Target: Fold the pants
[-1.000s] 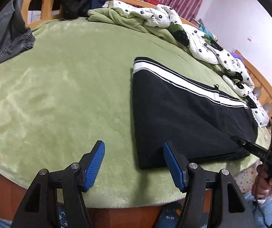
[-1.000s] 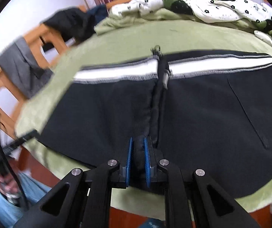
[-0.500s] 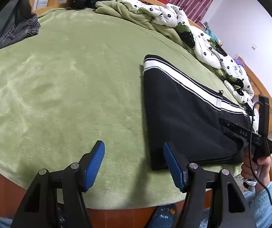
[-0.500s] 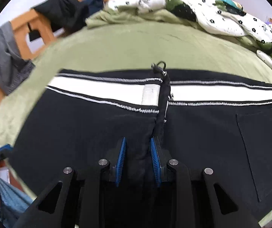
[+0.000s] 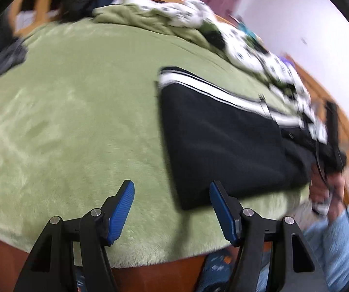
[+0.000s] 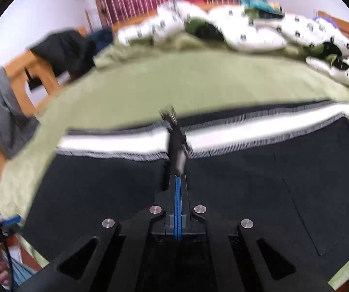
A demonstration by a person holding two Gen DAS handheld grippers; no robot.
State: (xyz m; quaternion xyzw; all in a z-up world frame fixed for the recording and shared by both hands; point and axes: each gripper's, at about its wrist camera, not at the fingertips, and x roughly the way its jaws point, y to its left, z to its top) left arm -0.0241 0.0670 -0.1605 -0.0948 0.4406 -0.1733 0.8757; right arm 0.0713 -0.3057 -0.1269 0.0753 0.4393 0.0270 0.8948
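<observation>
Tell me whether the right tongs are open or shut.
Shut. The right tongs show their blue pads pressed flat together above the black pants; whether fabric is pinched between them cannot be told.

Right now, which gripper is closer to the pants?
Right. The right gripper is over the pants, fingers shut by the middle seam. The left gripper hangs open over the green blanket, just beside the pants' near corner.
</observation>
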